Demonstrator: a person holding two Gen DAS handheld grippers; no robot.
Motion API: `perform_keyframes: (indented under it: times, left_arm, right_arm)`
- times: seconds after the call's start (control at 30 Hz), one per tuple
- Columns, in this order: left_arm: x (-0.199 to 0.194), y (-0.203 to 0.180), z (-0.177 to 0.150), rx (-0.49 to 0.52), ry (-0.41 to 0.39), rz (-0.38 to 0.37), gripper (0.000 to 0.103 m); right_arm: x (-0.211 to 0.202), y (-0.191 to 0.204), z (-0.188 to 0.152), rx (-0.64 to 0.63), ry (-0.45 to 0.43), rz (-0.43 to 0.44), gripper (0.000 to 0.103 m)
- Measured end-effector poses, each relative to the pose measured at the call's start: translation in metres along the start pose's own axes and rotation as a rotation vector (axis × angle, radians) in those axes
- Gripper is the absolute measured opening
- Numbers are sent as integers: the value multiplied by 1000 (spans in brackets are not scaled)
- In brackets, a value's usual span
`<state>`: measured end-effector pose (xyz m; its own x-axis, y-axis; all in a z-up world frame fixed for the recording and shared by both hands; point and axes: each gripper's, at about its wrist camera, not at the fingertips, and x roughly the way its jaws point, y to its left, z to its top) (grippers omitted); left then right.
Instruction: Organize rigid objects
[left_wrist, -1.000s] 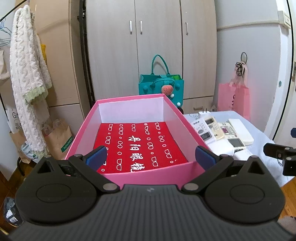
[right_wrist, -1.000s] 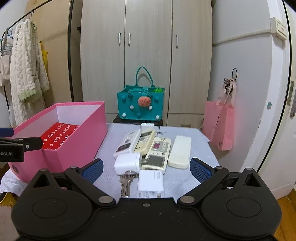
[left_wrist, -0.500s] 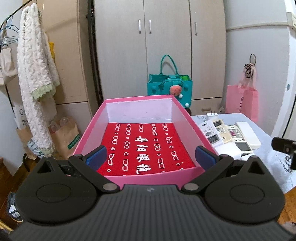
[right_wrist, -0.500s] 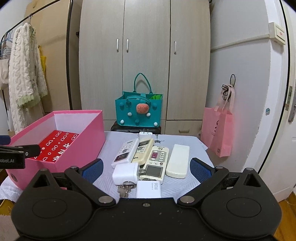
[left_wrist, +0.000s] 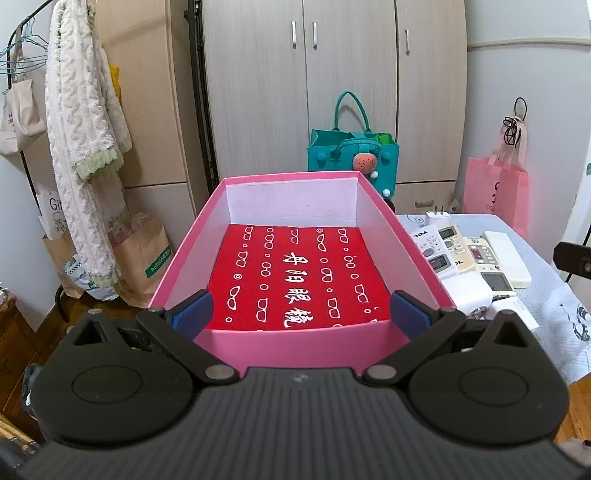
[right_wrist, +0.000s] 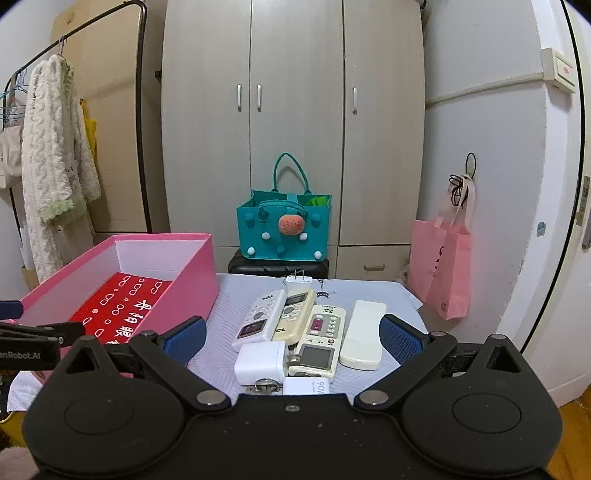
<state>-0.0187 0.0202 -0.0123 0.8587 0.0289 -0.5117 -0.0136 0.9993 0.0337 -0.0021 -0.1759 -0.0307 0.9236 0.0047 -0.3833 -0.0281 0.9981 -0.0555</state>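
Fingers spread wide on both tools: the left gripper (left_wrist: 299, 315) has its blue-padded tips far apart and nothing between them, and the right gripper (right_wrist: 291, 339) is just as wide and just as empty

Left side hovers at the near end of the open pink cardboard box (left_wrist: 406, 251), one blue pad at each near corner of the box in the left wrist view. Flat in the bottom of that box lies a red cloth printed with white spectacles and characters (left_wrist: 299, 273), and it covers most of the floor, with the white inner walls bare around it

Over to the right wrist view, and that gripper looks down on the cluster of rigid things on the pale patterned table cover (right_wrist: 229, 306). Four remotes lie side by side, touching: a white remote with a small screen (right_wrist: 260, 319), a cream remote with dark lettering (right_wrist: 293, 314), a white remote with a pink panel and a grey screen (right_wrist: 321, 339), and a plain white remote lying face down (right_wrist: 362, 334). Just in front of them sits a white square charger plug (right_wrist: 260, 362), and below it a bunch of keys (right_wrist: 264, 386) and a white charger block (right_wrist: 308, 387) peek over the tool's body. A small white plug with prongs up (right_wrist: 297, 278) sits at the far end

The pink box stands just left of the cluster, near but apart. Behind the table, a teal felt tote bag (right_wrist: 284, 225) in front of the wardrobe
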Motion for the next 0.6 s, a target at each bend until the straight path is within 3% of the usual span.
perform_keyframes:
  times: [0.6]
  left_arm:
    - [0,5,-1,-8,6,0,103]
  right_arm:
    - [2,3,-3,-5,16,8,102]
